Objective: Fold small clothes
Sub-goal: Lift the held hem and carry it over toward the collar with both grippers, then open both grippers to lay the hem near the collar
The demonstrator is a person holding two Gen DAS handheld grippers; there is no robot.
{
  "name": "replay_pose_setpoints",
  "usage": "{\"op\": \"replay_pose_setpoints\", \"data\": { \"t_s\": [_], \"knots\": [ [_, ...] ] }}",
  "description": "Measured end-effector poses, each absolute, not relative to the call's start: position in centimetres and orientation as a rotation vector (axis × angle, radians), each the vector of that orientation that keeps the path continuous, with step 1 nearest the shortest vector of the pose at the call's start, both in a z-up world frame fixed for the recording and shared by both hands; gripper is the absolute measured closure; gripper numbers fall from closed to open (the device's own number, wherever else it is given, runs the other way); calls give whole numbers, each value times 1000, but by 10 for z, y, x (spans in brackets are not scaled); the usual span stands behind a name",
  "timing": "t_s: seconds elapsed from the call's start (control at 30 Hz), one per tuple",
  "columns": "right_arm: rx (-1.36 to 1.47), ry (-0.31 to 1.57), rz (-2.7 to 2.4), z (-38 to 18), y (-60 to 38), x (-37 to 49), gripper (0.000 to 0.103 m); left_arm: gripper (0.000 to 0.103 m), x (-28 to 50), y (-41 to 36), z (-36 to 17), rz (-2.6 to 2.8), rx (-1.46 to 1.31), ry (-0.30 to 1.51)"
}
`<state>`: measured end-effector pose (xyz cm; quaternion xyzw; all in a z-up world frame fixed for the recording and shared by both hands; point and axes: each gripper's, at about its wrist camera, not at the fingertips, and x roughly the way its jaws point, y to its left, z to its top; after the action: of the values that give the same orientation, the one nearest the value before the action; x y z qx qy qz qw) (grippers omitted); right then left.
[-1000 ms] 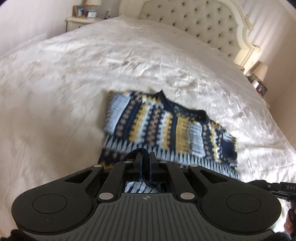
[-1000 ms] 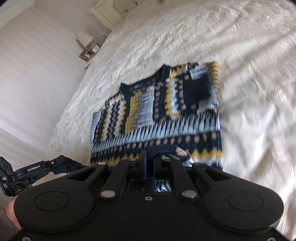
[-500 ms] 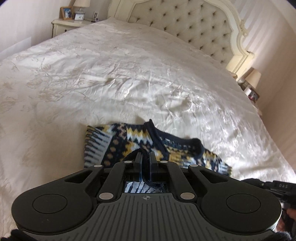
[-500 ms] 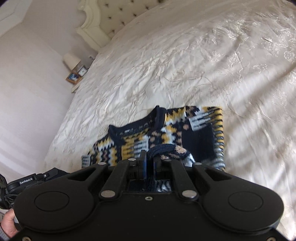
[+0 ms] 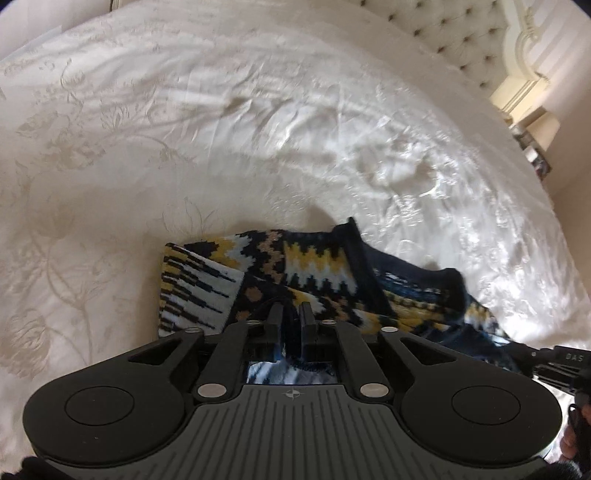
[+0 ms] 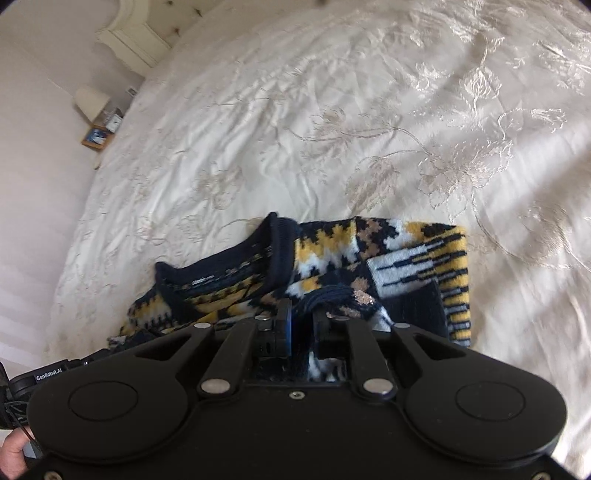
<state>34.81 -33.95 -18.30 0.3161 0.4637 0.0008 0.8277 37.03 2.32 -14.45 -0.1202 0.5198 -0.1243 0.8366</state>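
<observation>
A knitted sweater (image 5: 317, 273) in navy, mustard, tan and white zigzag bands lies bunched on a cream bedspread (image 5: 184, 129), directly ahead of both tongs. The left gripper (image 5: 291, 314) is clenched on a thick fold of the knit, its two black fingers pressed close with dark wool between them. The right gripper (image 6: 301, 314) likewise pinches a rolled navy hem flecked with tan, the fabric rising between its fingers. Ahead of the tips, the ribbed navy collar (image 6: 275, 251) stands up in a ridge, and a striped cuff panel (image 6: 421, 266) lies flat to the right of the right tongs. The bedspread is glossy, wrinkled and embroidered with trailing flowers. A tufted, buttoned headboard (image 5: 454, 33) curves beyond, and a cream lampshade (image 6: 91, 100) sits far left of the right tongs.
</observation>
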Motion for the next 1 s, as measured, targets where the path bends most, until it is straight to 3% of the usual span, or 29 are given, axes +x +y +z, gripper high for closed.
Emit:
{"op": "replay_pose_setpoints", "data": {
  "t_s": [0.1, 0.17, 0.23, 0.47, 0.6, 1.0],
  "knots": [
    [678, 1011, -13, -194, -342, 361, 77, 76, 383, 23, -151, -247, -233, 1094],
    [680, 1008, -12, -197, -344, 366, 55, 75, 390, 23, -151, -245, -227, 1076],
    [671, 989, -21, -197, -345, 371, 43, 74, 398, 23, -150, -238, -220, 1065],
    [662, 921, -38, -184, -354, 376, 42, 72, 409, 32, -135, -213, -200, 1006],
    [640, 927, -32, -183, -354, 366, 42, 66, 398, 37, -127, -224, -179, 985],
    [395, 990, 55, -199, -331, 380, 42, 61, 393, 18, -166, -344, -66, 1129]
  ]
}}
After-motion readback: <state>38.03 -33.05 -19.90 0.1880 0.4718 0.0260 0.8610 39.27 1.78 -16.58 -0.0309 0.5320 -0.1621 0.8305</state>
